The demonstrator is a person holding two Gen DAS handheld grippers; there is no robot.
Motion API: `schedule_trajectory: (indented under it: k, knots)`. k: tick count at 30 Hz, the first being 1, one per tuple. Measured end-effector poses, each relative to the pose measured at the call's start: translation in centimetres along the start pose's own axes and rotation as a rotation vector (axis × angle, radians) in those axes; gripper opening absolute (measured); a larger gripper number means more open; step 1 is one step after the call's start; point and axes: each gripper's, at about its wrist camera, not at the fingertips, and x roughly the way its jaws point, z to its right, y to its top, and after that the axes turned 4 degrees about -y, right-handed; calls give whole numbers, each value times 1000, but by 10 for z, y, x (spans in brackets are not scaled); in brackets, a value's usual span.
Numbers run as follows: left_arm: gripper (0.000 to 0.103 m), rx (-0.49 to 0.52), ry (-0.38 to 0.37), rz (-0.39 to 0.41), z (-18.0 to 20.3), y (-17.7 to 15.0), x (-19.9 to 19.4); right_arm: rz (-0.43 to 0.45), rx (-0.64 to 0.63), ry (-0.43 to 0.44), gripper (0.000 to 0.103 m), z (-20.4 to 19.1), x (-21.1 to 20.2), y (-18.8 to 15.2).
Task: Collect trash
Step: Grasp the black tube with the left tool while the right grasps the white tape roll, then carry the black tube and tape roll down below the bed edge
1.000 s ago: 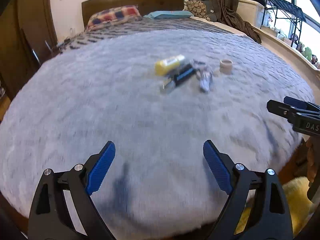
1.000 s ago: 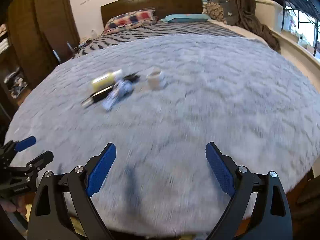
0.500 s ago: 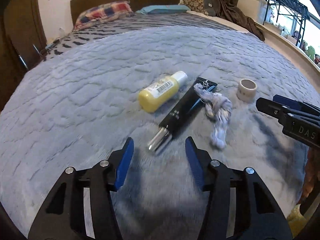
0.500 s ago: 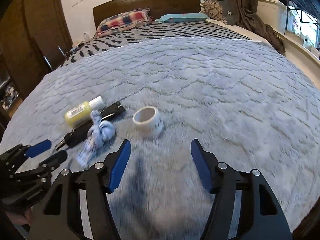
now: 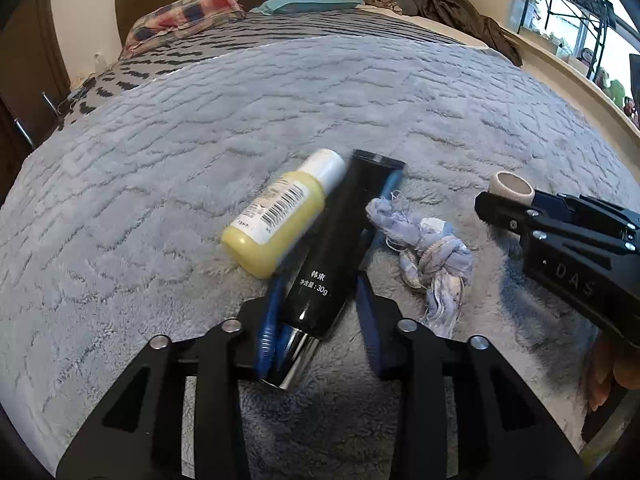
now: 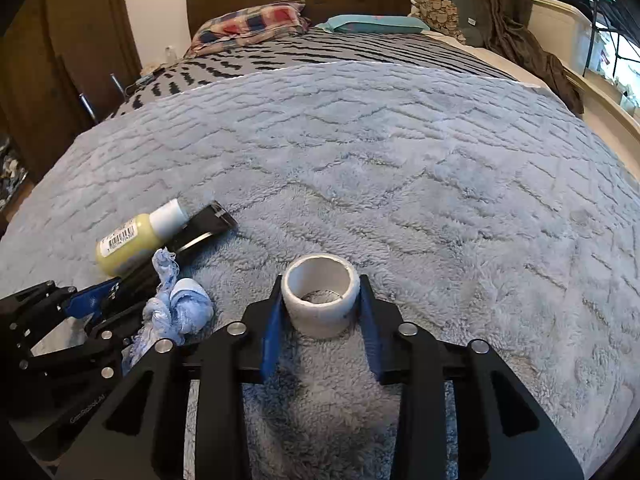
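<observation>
Left wrist view: the left gripper point(image 5: 320, 312) sits low on the grey blanket point(image 5: 160, 184), its blue pads set either side of the black tube point(image 5: 332, 256). The left pad presses the tube near its silver cap end; the right pad stands just beside the tube wall, contact not certain. The tube lies tilted, cap end toward the camera, flat crimped end away. The yellow bottle point(image 5: 276, 224) lies just left of the tube, touching it, white cap pointing away. The knotted blue cloth scrap point(image 5: 428, 256) lies just right of the right finger. Further right, the right gripper point(image 5: 504, 204) is seen side-on with the tape roll point(image 5: 512, 188) at its tip.

Right wrist view: the right gripper point(image 6: 320, 304) is narrowed around the white tape roll point(image 6: 320, 296), which stands on the blanket point(image 6: 440, 200) with its hole facing up. Both pads lie against its sides. To the left lie the cloth scrap point(image 6: 176, 304), the yellow bottle point(image 6: 136, 240) and the black tube point(image 6: 200, 228), with the left gripper point(image 6: 92, 304) reaching in at the tube.
</observation>
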Motion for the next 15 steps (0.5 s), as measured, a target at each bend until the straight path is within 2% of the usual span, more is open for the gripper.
schedule_trajectory:
  k: [7,12,15]
  knots:
    - [25,-26,-25,5,-4,-18,-18,19,-7,9,34,2,-19,-17]
    - [24,-16,-27,20,1,-52,-43,35,-21,31,34,-1,-41,-44]
    - [24,-38,-23,38,0,-73,-60,45,-9,81,34,-3,-61,-63]
